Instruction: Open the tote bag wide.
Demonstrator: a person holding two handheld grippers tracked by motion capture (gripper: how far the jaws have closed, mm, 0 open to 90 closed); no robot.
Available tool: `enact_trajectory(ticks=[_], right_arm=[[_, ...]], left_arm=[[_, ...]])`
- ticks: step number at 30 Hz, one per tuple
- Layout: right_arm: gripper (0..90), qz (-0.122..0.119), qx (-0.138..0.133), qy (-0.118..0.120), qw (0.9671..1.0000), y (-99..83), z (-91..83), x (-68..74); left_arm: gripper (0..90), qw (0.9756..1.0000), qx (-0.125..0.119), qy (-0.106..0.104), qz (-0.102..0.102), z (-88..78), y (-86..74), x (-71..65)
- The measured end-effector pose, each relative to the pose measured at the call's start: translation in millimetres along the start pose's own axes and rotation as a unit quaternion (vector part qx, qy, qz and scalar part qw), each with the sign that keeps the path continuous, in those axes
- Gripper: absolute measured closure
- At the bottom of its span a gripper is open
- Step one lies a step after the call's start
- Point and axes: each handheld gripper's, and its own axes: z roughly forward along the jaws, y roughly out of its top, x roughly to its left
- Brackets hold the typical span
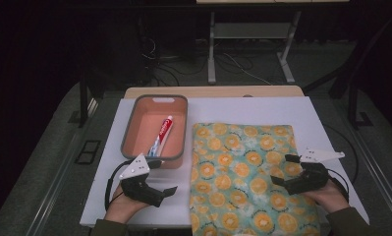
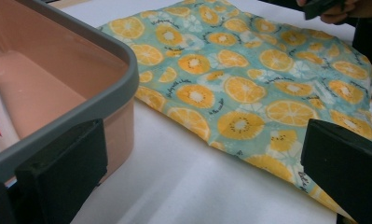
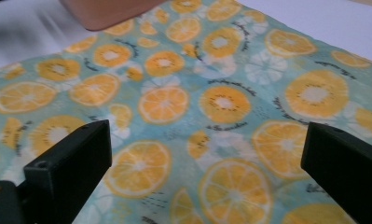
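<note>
At the left of the white-topped desk (image 1: 110, 196) stands a salmon-pink rectangular plastic bin with a grey rim (image 1: 128, 123), and a red-and-white toothpaste tube (image 1: 162, 133) lies slanted inside it. Just in front of the bin's near edge, the left tongs (image 1: 156, 179) hang over bare white surface with the jaws spread wide and nothing between them; in the left gripper view one jaw sits right beside the bin's grey rim (image 2: 81, 107). To the right of the bin, close beside it, a folded teal cloth printed with orange slices (image 1: 238, 167) lies flat and reaches the desk's near edge. The right tongs (image 1: 284, 169) are over the cloth's right part, jaws likewise wide apart, gripping nothing. A pale wooden strip (image 1: 213, 91) shows at the desk's far edge. Beyond is a dim room with grey floor (image 1: 51, 142), loose cables (image 1: 233, 64) and the metal legs of a stand (image 1: 211, 54).
</note>
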Motion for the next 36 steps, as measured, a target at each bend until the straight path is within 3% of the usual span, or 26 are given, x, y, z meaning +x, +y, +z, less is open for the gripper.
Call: enact_trajectory(ticks=[2, 9, 18, 26, 33, 36], right_arm=[[1.6, 0.009, 0.006, -0.017, 0.9998, 1.6, 3.3, -8.7], [1.7, 0.013, 0.024, -0.041, 0.9988, 6.7, 11.9, -25.1], [4.2, 0.034, 0.036, -0.073, 0.9961, 15.2, 18.2, -57.7], [6.3, 0.058, 0.054, -0.1, 0.9918, 14.4, 29.2, -87.1], [6.4, 0.084, 0.087, -0.122, 0.9851, 7.3, 47.9, -113.7], [13.0, 0.084, 0.093, -0.126, 0.9841, 4.5, 51.8, -117.4]], left_arm=[[0.0, 1.0, 0.001, -0.003, 0.0, 0.9, -0.5, -0.4], [0.0, 0.9999, 0.012, -0.002, 0.002, 3.5, -3.4, 0.0], [0.0, 0.9998, 0.02, 0.001, 0.0, 5.7, -9.0, 3.7], [0.0, 0.9998, 0.022, -0.002, 0.002, 7.0, -10.9, 4.3], [0.0, 0.9998, 0.02, -0.002, 0.0, 7.2, -10.9, 4.3], [0.0, 0.9998, 0.021, -0.001, 0.0, 7.4, -11.1, 4.3]])
